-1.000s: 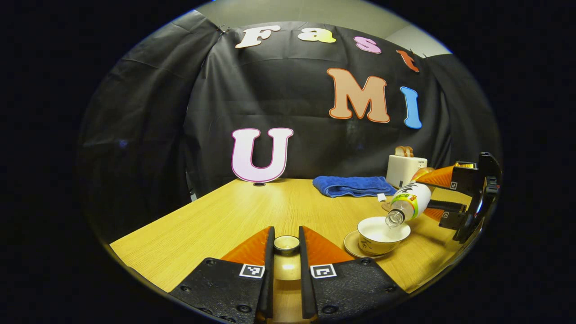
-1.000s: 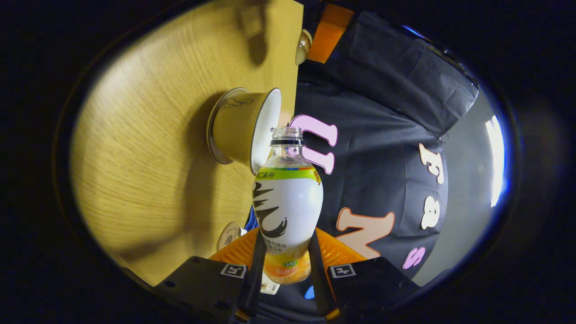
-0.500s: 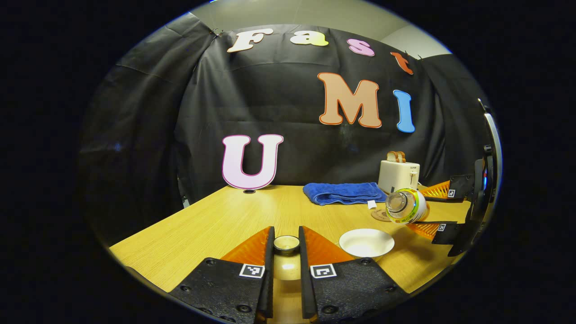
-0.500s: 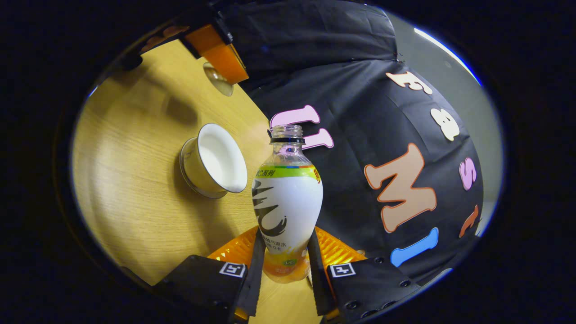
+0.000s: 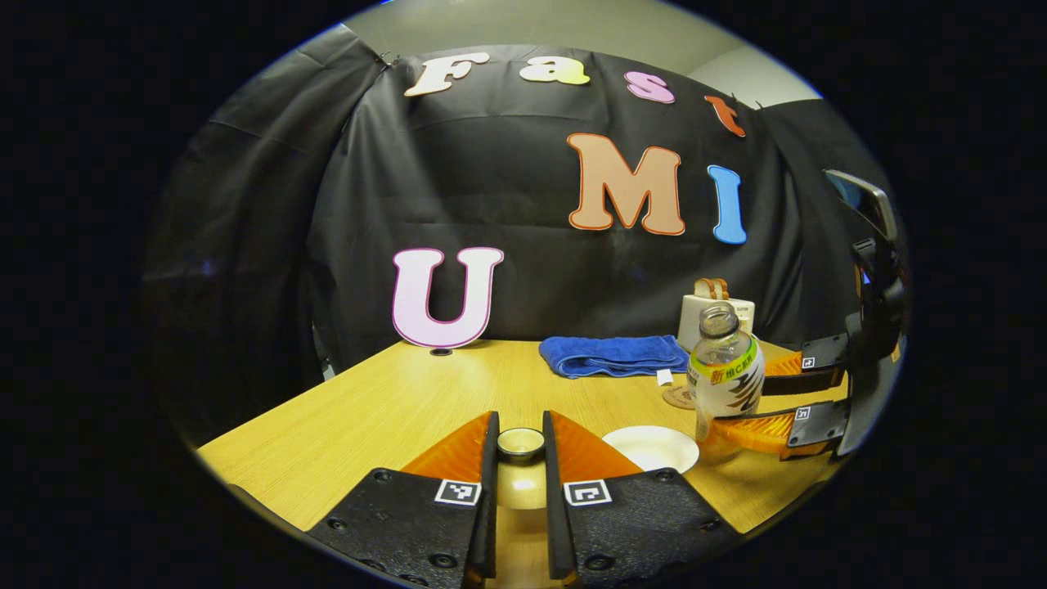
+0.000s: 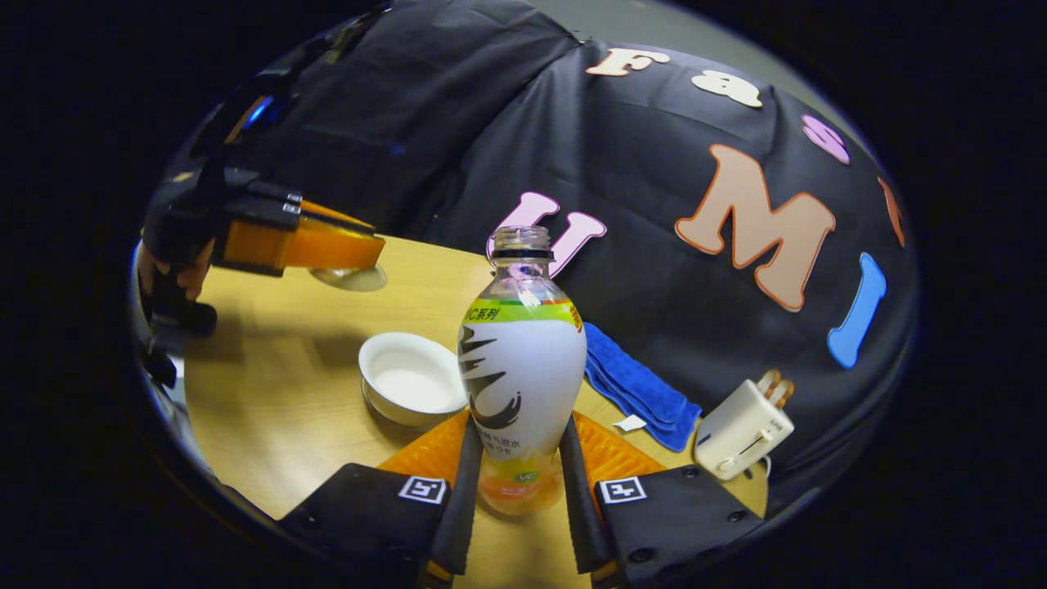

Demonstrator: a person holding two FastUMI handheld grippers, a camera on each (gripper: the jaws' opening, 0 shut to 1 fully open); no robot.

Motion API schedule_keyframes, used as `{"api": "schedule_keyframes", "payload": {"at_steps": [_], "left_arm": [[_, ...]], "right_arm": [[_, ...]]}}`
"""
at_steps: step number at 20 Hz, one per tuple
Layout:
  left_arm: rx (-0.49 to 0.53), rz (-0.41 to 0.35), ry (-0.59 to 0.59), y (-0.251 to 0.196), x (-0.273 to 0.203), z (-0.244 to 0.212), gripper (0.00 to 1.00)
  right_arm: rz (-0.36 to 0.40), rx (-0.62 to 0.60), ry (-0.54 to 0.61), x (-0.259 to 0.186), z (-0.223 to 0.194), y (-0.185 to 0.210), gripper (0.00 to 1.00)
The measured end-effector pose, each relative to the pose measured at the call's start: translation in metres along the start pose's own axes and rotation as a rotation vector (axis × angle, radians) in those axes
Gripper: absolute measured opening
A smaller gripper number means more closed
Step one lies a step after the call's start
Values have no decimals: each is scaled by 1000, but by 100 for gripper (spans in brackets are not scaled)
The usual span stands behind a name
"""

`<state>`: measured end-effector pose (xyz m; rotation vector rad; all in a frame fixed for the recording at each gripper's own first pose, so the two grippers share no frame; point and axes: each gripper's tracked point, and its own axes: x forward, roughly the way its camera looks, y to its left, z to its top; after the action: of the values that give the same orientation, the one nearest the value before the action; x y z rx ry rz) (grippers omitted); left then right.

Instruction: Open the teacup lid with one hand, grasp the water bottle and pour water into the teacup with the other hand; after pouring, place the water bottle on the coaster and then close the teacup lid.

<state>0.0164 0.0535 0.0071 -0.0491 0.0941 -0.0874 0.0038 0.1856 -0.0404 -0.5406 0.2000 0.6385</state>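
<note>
My right gripper (image 6: 521, 425) is shut on the water bottle (image 6: 522, 360), which stands upright with no cap and has a white label and an orange base. In the left gripper view the bottle (image 5: 725, 378) hangs just right of the open white teacup (image 5: 650, 447), with the right gripper (image 5: 740, 398) behind it. My left gripper (image 5: 520, 425) is shut on the knob of the teacup lid (image 5: 521, 484), held left of the cup. The round coaster (image 5: 678, 397) lies behind the cup. In the right gripper view the teacup (image 6: 409, 386) sits left of the bottle, and the left gripper (image 6: 360, 254) holds the lid (image 6: 353, 279) above the table.
A folded blue towel (image 5: 613, 356) and a white toaster (image 5: 713, 309) with bread stand at the back of the wooden table (image 5: 393, 409). The right gripper view has the towel (image 6: 634, 383) and toaster (image 6: 740, 429) to the right of the bottle. A hand (image 6: 192, 276) holds the left gripper.
The bottle has swung from tipped over the teacup back to upright and moved off to the cup's right side. The left gripper keeps the lid in about the same place.
</note>
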Motion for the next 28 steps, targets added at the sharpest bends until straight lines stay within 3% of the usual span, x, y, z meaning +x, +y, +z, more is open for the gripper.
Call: {"api": "schedule_keyframes", "payload": {"at_steps": [5, 8, 18, 28], "left_arm": [[-7, -8, 3, -4, 1, 0, 22], [-9, -10, 5, -6, 2, 0, 22], [-17, -24, 18, -13, 5, -4, 22], [-17, -25, 18, -12, 4, -7, 22]], "right_arm": [[26, 237, -29, -1, 2, 4, 53], [-21, 347, -63, -8, 9, 3, 53], [-268, 416, -154, -15, 24, -12, 52], [-384, 549, -127, 36, -13, -57, 53]]}}
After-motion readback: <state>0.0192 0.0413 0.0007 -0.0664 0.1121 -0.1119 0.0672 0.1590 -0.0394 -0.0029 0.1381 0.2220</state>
